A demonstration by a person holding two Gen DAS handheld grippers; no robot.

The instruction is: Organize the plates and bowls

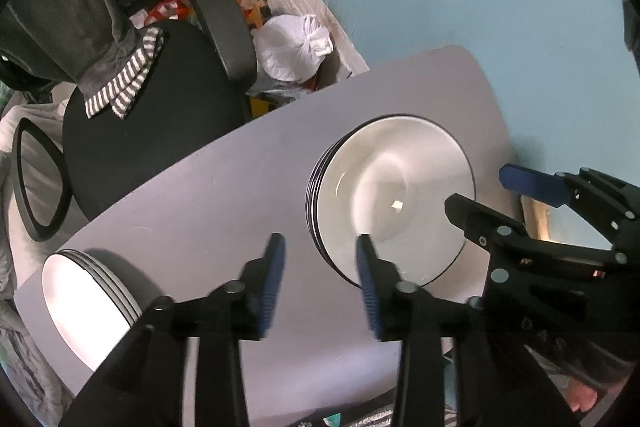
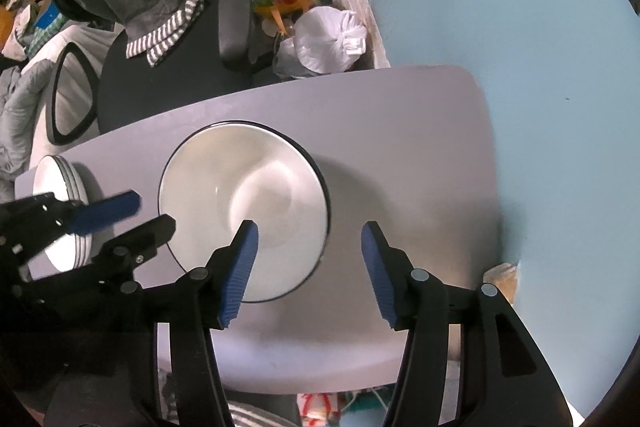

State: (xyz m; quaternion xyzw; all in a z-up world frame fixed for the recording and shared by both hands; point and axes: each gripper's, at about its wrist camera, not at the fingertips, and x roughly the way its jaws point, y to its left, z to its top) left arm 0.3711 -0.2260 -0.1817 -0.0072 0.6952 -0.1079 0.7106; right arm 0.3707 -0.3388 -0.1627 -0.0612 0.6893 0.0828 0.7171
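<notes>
A stack of white, black-rimmed deep plates (image 1: 400, 195) (image 2: 240, 179) rests in the middle of a small grey table (image 1: 200, 195) (image 2: 400, 147). A second stack of white dishes (image 1: 80, 299) (image 2: 52, 179) stands at the table's left end. My left gripper (image 1: 320, 243) (image 2: 148, 213) hangs open over the left rim of the middle stack, its blue pads clear of the rim. My right gripper (image 2: 310, 227) (image 1: 488, 191) is open over the right rim, pads likewise apart from it. Both point down at the table.
A black office chair (image 1: 140, 147) (image 2: 168, 83) stands behind the table, draped with a grey garment and a striped cloth (image 1: 124, 87). A tied white bag (image 1: 292, 47) (image 2: 324, 43) and clutter lie on the floor beyond. Pale blue surface (image 2: 520, 27) surrounds the table's right side.
</notes>
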